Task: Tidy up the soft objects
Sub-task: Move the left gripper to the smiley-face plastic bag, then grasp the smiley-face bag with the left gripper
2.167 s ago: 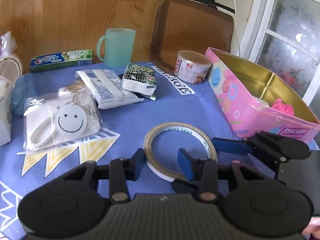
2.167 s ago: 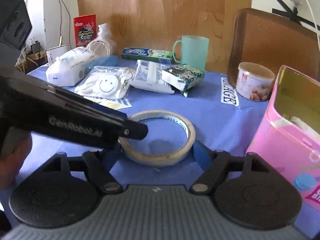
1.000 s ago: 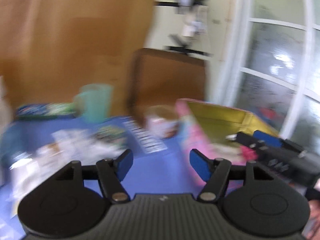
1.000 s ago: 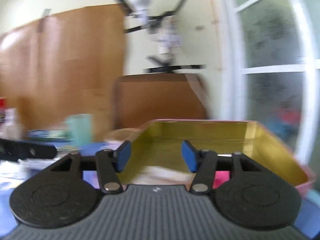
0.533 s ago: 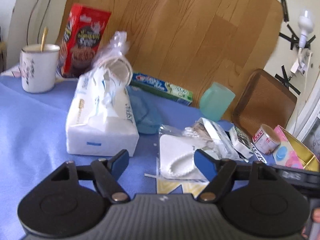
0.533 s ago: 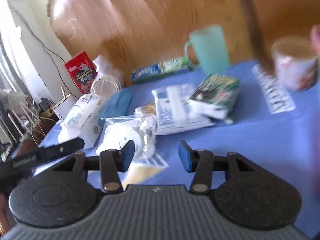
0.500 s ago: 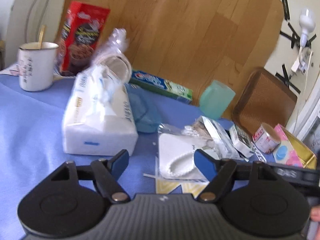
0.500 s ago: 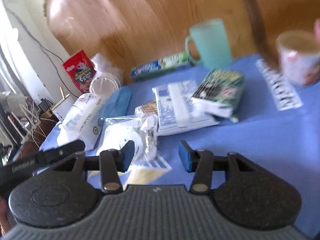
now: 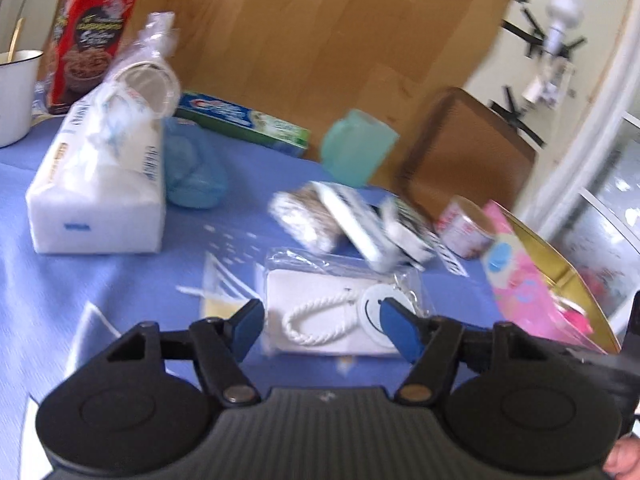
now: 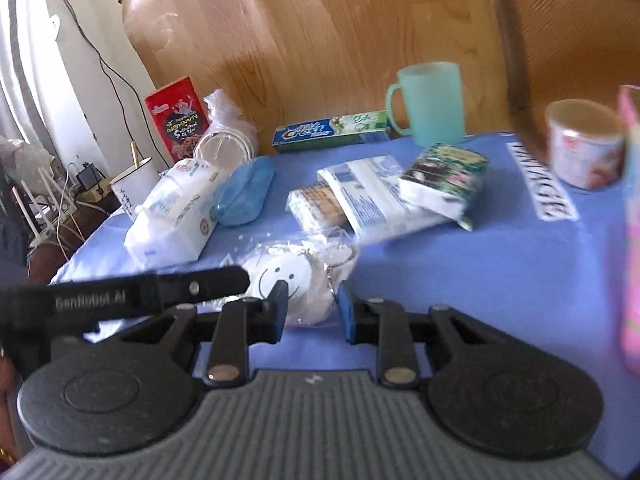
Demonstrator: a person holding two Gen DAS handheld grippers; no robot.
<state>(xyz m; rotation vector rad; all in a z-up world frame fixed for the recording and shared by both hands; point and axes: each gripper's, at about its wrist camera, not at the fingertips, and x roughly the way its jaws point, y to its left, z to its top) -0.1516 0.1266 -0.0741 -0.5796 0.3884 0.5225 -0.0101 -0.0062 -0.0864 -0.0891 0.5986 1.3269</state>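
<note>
The clear smiley-face pouch [image 9: 340,312] lies low in the frame's centre on the blue tablecloth [image 9: 100,280], between the closing left gripper [image 9: 320,326] pads, untouched. The right gripper [image 10: 310,306] has closed on the pouch's near edge.

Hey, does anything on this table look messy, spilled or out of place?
Nothing looks spilled or broken. The untidy spot is mid-table: the green pack lies tilted on the white packet, which overlaps a brown-patterned packet. A bagged stack of cups lies on its side by the big tissue pack.
</note>
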